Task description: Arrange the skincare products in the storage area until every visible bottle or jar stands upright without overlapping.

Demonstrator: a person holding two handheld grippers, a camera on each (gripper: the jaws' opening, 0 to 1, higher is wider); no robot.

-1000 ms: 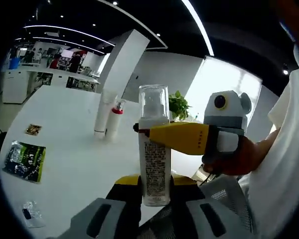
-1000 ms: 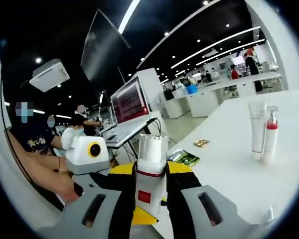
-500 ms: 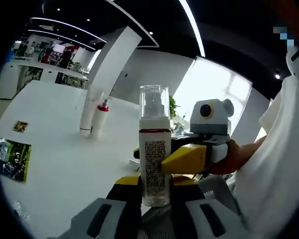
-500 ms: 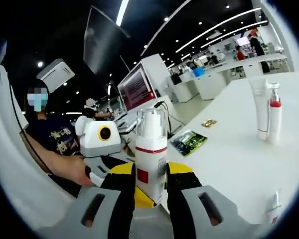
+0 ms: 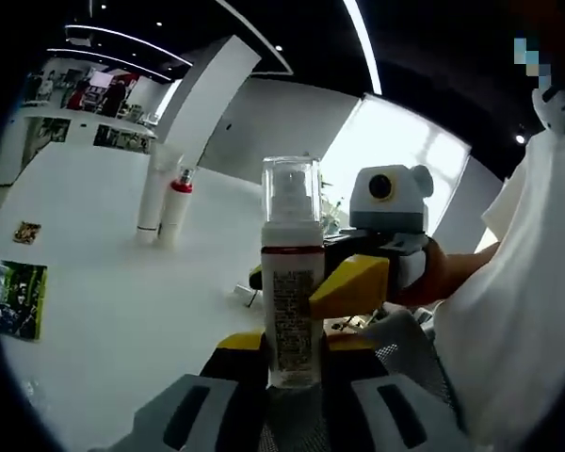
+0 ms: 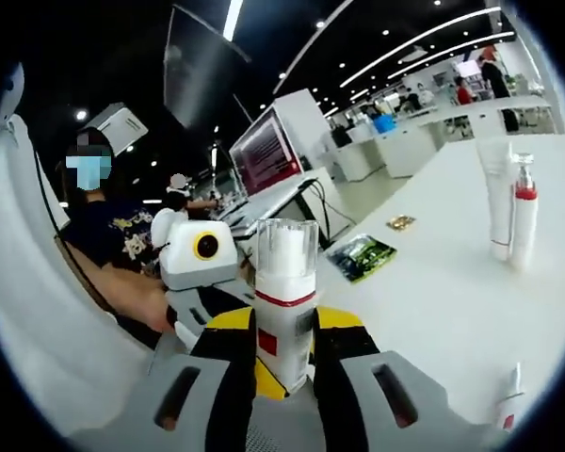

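A white pump bottle (image 5: 292,282) is held upright above the white counter's (image 5: 104,282) near edge, gripped by both the left hand-held gripper (image 5: 292,386) and the right hand-held gripper (image 6: 284,363). Two bottles (image 5: 165,202) stand far off.

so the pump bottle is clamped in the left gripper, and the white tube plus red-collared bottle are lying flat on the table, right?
Not quite. The left gripper does clamp the pump bottle, but the white tube and red-collared bottle stand upright side by side on the table, as the left gripper view shows.
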